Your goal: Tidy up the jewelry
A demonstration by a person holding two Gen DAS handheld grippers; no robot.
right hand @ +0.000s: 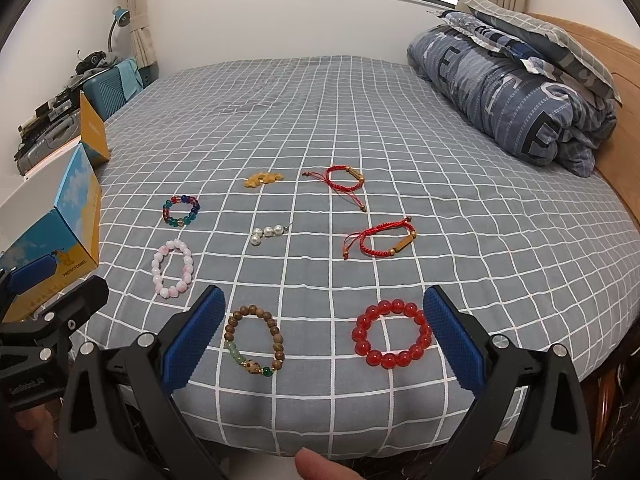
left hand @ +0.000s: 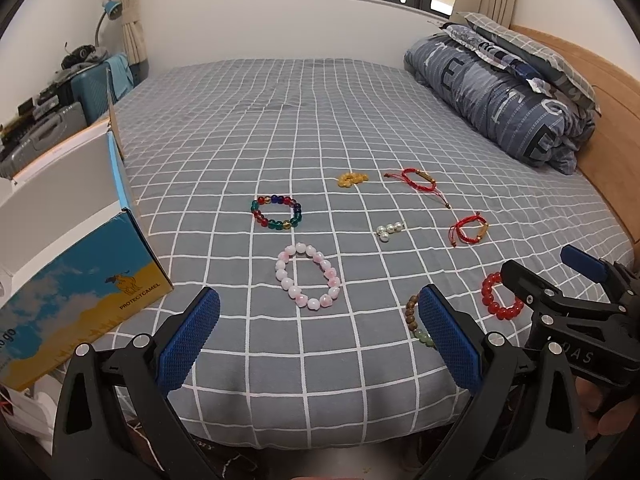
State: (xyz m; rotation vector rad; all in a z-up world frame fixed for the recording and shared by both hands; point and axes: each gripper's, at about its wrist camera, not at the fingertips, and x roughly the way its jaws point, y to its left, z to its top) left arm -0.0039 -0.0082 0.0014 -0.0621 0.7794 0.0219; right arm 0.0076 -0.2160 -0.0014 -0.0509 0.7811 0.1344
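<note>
Several bracelets lie on the grey checked bedsheet (left hand: pixel 280 128). In the left wrist view a pink bead bracelet (left hand: pixel 307 276) lies just ahead of my open left gripper (left hand: pixel 318 312), with a multicoloured one (left hand: pixel 277 213) behind it. In the right wrist view my open right gripper (right hand: pixel 324 316) hovers at the bed's near edge, a wooden bead bracelet (right hand: pixel 256 340) and a red bead bracelet (right hand: pixel 392 334) between its fingers' line. Farther off lie pearls (right hand: pixel 266 234), two red cord bracelets (right hand: pixel 380 240) (right hand: pixel 345 179) and a yellow piece (right hand: pixel 264 179). An open blue-and-yellow box (left hand: pixel 76 280) stands at the left.
A folded blue quilt (left hand: pixel 500 92) and pillows are stacked at the right by the wooden headboard (left hand: pixel 608 120). Suitcases (left hand: pixel 96 80) and clutter stand beyond the bed's left side. A finger (right hand: pixel 320 466) shows at the bottom of the right wrist view.
</note>
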